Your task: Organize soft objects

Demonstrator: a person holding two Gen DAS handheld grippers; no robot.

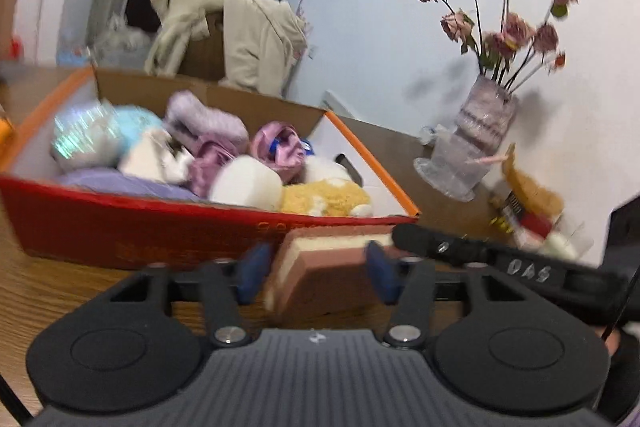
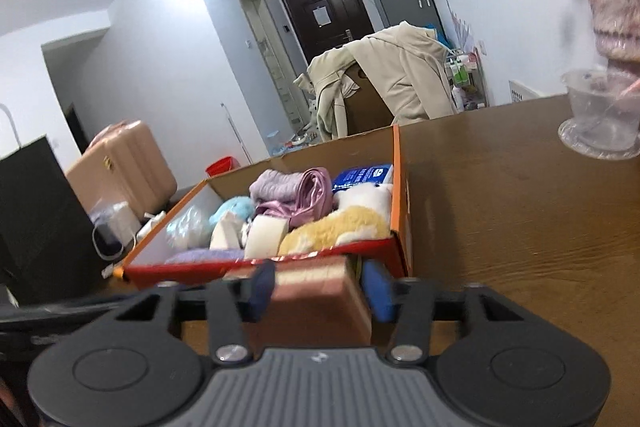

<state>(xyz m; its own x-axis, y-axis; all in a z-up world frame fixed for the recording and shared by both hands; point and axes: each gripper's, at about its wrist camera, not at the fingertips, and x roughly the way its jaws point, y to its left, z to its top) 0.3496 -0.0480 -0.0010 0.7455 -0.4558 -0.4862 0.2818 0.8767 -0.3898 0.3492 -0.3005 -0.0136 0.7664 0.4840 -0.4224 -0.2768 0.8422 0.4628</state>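
A brown and cream layered sponge block sits on the wooden table just in front of the red cardboard box. My left gripper has its blue pads on either side of the block, with gaps showing. My right gripper also straddles the same block, pads close to its sides. The right gripper's black finger shows in the left wrist view. The box holds several soft items: a yellow plush, a white roll, purple cloth, and pink satin.
A glass vase of dried roses stands on the table at the right, with a clear cup beside it. Snack packets lie near the vase. A beige coat hangs over a chair behind the table.
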